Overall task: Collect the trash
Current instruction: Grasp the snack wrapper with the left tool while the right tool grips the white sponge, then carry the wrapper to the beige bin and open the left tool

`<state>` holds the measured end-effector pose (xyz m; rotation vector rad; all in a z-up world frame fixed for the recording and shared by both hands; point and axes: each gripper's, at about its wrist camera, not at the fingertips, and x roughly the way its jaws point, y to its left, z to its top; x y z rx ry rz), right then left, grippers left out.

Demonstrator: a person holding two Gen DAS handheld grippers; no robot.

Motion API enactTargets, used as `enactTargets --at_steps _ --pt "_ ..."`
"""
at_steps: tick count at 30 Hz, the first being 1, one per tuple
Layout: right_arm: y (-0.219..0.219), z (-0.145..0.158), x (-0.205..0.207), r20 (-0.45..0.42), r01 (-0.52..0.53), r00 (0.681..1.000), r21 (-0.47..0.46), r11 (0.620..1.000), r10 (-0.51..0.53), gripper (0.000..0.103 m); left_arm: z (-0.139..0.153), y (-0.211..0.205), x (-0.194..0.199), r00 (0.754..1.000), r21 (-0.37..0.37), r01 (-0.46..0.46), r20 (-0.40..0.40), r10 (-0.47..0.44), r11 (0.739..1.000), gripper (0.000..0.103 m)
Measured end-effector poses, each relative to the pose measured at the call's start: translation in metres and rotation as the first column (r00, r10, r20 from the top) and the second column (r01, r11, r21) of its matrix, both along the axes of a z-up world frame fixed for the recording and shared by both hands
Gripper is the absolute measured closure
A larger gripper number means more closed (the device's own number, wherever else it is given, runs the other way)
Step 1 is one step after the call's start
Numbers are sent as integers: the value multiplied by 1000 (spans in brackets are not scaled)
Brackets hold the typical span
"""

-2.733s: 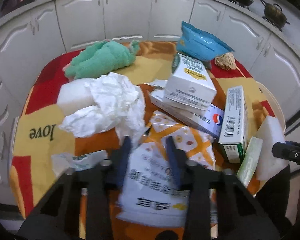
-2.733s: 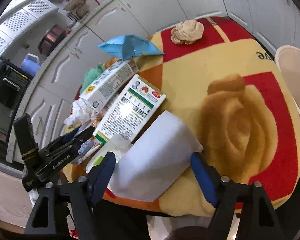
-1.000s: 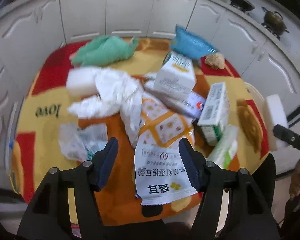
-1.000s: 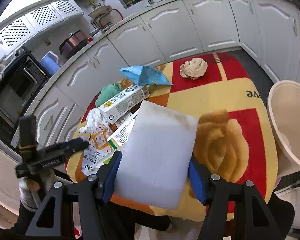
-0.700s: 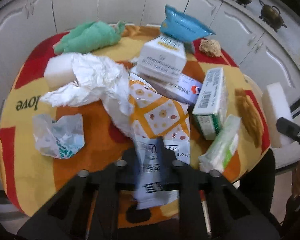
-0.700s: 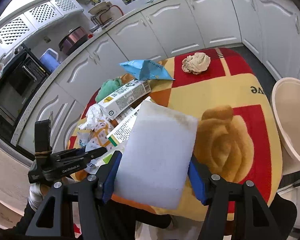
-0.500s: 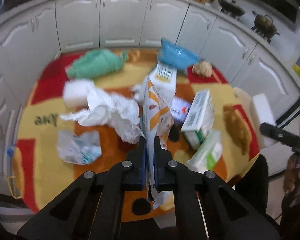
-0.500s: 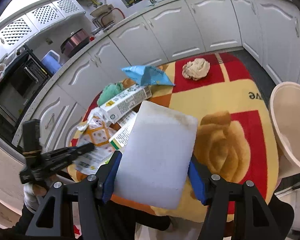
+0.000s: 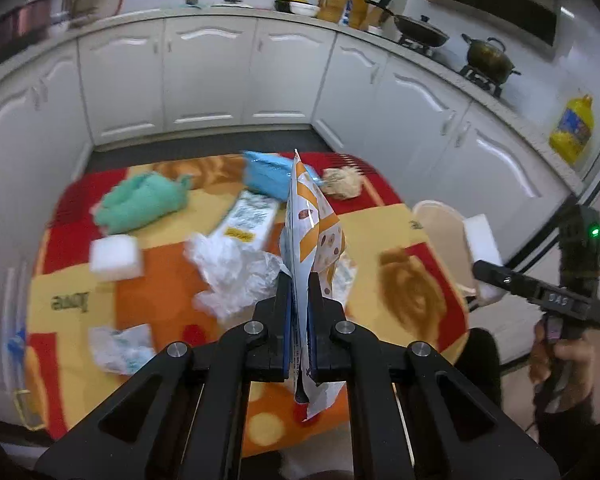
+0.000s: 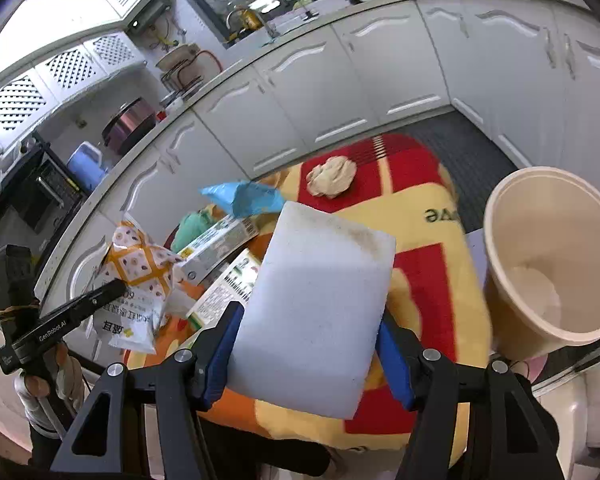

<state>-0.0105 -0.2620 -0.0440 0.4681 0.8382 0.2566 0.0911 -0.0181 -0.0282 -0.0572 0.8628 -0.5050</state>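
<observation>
L tool (image 9: 299, 292) pinches snack wrapper (image 9: 306, 232), R tool (image 10: 308, 344) clamps foam block (image 10: 316, 300); carry both level over bin (image 10: 500, 248) w/o snagging rim.

You are looking at two white foam blocks, one (image 10: 316, 304) between the jaws of your right tool and one (image 9: 114, 258) lying on the cloth, and one orange-and-white snack bag (image 9: 306, 240) pinched upright in your left tool. The table is also carrying two cartons (image 10: 220, 246) (image 10: 224, 292), one blue bag (image 9: 266, 178), one green cloth (image 9: 140, 204), one beige paper ball (image 9: 342, 184), one heap of white crumpled paper (image 9: 232, 276) and one small clear wrapper (image 9: 120, 348). One beige bin (image 10: 556, 256) is standing beside the table.
</observation>
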Motion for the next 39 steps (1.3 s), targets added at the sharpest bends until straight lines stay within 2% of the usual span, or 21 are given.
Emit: enactTargets --at_steps 3,9,12,15,20,25,26,28,29,30,32,36,39 --pt "-12 1 0 1 34 999 11 999 -34 41 7 -14 6 999 -63 37 -16 -38 997 99" --pt "-32 -1 -5 -2 82 997 22 996 -81 41 17 -44 25 996 -141 59 -53 -67 988 99" --pt "-38 -1 -7 -5 100 995 31 995 -100 41 15 -59 31 994 -148 79 -59 -89 986 99" --pt "-41 -2 -9 -11 106 994 33 994 -105 41 -1 -68 43 987 -174 88 -116 -109 981 99" --pt "-43 -8 -8 -28 110 994 37 993 -109 41 -26 -80 51 980 -185 88 -159 -118 979 99" --pt "-37 -12 -4 -39 86 996 34 996 -85 41 -41 -101 52 978 -140 112 -158 -134 984 96" --pt "-37 -13 -4 -40 84 996 35 996 -82 41 -43 -104 53 979 -125 114 -157 -133 986 92" --pt "-38 -15 -4 -44 85 996 34 996 -84 41 -49 -115 53 978 -96 126 -156 -140 987 74" --pt "-40 -15 -4 -47 89 995 33 996 -87 41 -52 -118 53 977 -88 133 -157 -145 987 56" --pt "-41 -16 -5 -49 92 995 33 995 -90 41 -54 -123 53 976 -86 139 -157 -151 986 47" --pt "-45 -18 -6 -56 99 994 32 995 -97 41 -56 -128 53 975 -79 147 -157 -158 986 47" --pt "-53 -21 -7 -65 115 992 35 993 -112 40 -60 -138 54 979 4 153 -139 -151 988 47" --pt "-57 -22 -7 -66 126 990 44 991 -123 40 -67 -142 60 979 35 140 -156 -133 990 47"
